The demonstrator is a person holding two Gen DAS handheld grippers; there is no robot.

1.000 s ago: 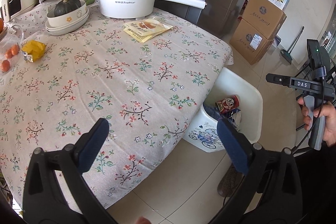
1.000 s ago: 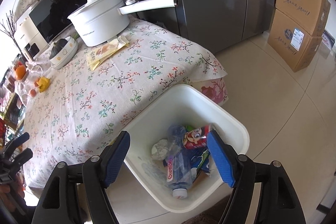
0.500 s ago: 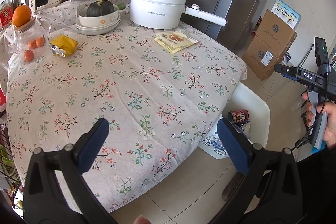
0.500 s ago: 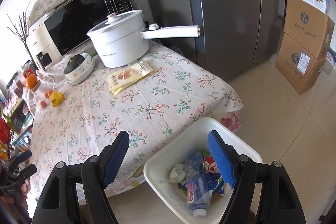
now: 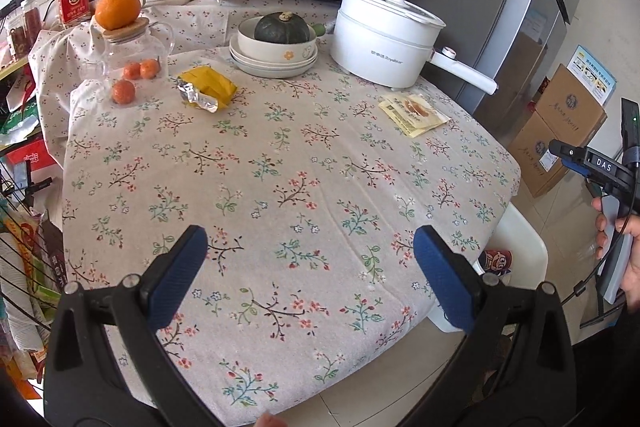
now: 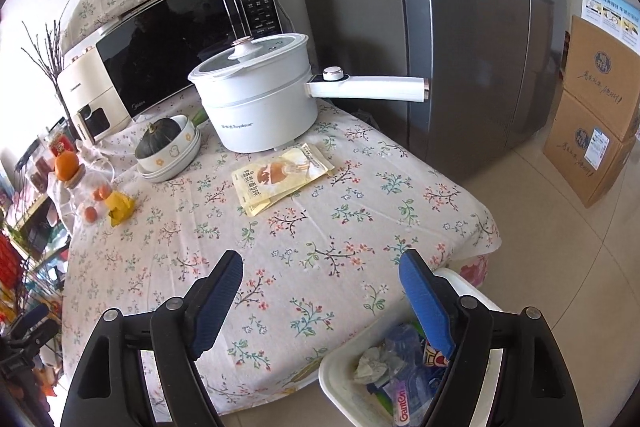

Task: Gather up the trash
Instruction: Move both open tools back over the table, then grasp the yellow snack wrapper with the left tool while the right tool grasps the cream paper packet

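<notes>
While both pairs of tongs are held above the near edge of the desk (image 5: pixel 304 163), neither is clamped on anything: the left tongs (image 5: pixel 310 277) are spread wide over bare floral cloth, and the right tongs (image 6: pixel 322 297) likewise stand apart and empty, floral cloth and the bin's rim being seen between their blue pads.

The white electric pot (image 6: pixel 256 103) is taken as the landmark. Just in front of it, touching or nearly touching its base, the flat yellow sachets (image 6: pixel 282 175) are seen lying stacked and slightly fanned on the cloth. Well to the left of the pot, beyond the bowl holding a dark green squash (image 5: pixel 282 29), a crumpled yellow wrapper (image 5: pixel 208 89) with a foil end is seen beside the glass jar of small oranges (image 5: pixel 134 65). The white trash bin (image 6: pixel 340 379) stands on the floor at the desk corner nearest the right tongs, far from the pot; a bottle, a crushed can and crumpled paper are already held in it.

Both remaining pieces are judged to be light, thin and pliable. The sachets are expected to be slippery and to slide apart, so a pinch across an overhanging corner of the whole stack is advised. The wrapper is expected to crush readily and is best taken at its raised, crumpled foil end.
</notes>
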